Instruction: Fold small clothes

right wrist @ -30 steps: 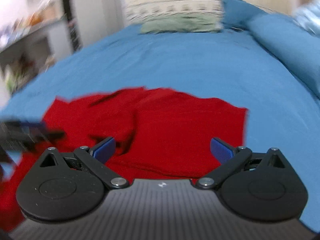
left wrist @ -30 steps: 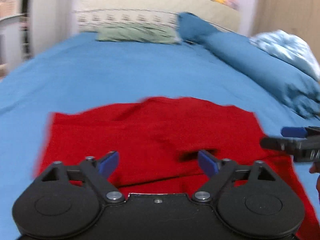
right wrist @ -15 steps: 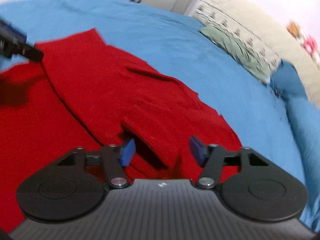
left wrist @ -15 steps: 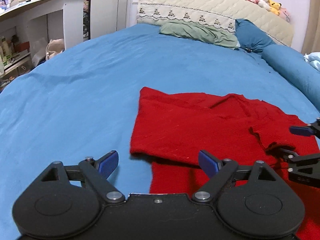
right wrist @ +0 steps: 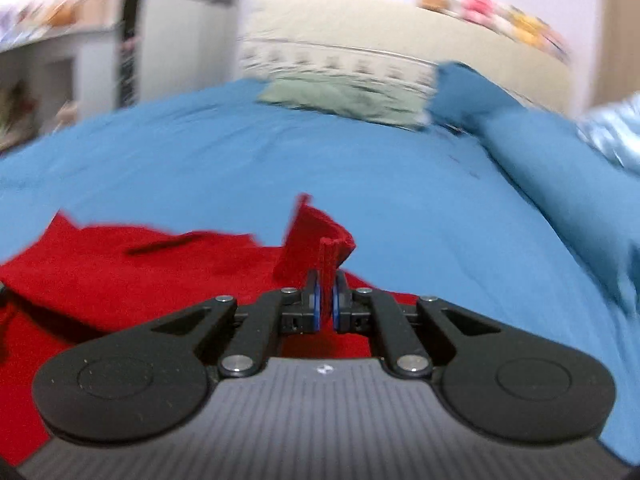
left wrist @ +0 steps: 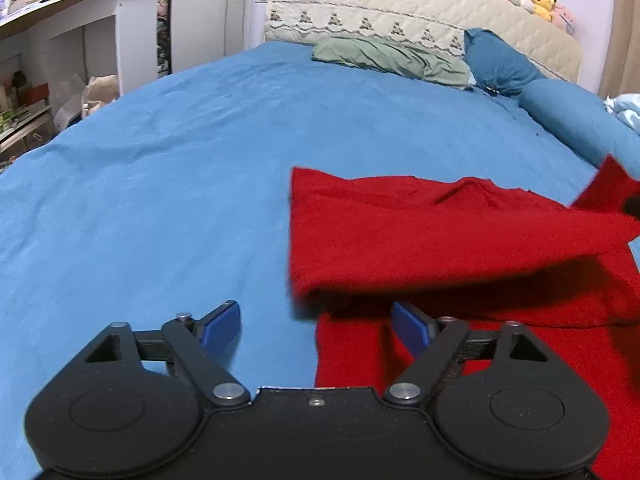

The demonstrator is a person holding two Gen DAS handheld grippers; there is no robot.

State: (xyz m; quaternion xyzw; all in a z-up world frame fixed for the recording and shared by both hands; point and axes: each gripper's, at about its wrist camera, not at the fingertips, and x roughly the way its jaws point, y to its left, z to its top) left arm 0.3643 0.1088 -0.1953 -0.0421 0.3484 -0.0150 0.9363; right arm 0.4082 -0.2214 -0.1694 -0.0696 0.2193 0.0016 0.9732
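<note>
Red garment [left wrist: 432,236] edge newly pinched and lifted by right gripper [right wrist: 325,300], open half a second earlier | left gripper [left wrist: 316,326] jaws spread, empty | fold judged underway.

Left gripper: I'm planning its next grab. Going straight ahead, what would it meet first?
Probably the folded edge of the red garment, just ahead of the open left gripper; depth is uncertain, and its left finger is over blue sheet.

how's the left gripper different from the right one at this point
The left gripper is open, jaws spread wide; the right gripper is shut on a raised corner of the red garment. The left holds nothing and sits over the garment's near left edge. Both have black bodies with blue pads.
</note>
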